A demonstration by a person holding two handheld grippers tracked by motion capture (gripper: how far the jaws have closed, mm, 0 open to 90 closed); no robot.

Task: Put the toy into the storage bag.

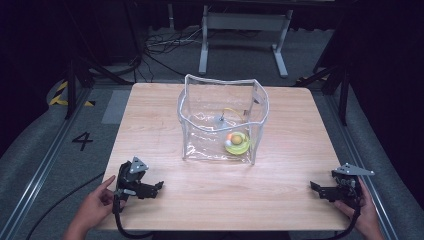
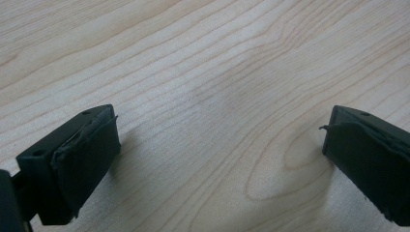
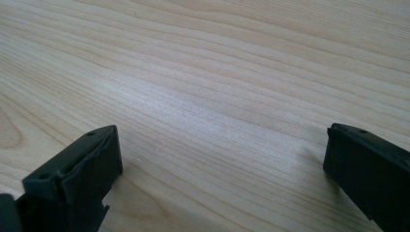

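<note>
Both of my grippers rest low in the frame, left gripper (image 1: 150,187) at lower left and right gripper (image 1: 320,189) at lower right, jaws wide apart and holding nothing. I think they wait there. Up in the middle stands the clear bag (image 1: 222,120), well apart from them, with a yellow toy (image 1: 236,142) inside.

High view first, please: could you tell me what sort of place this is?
Probably a lab or recording workspace: a wooden table on grey carpet, a floor marking "4", loose cables and a metal stand behind.
</note>
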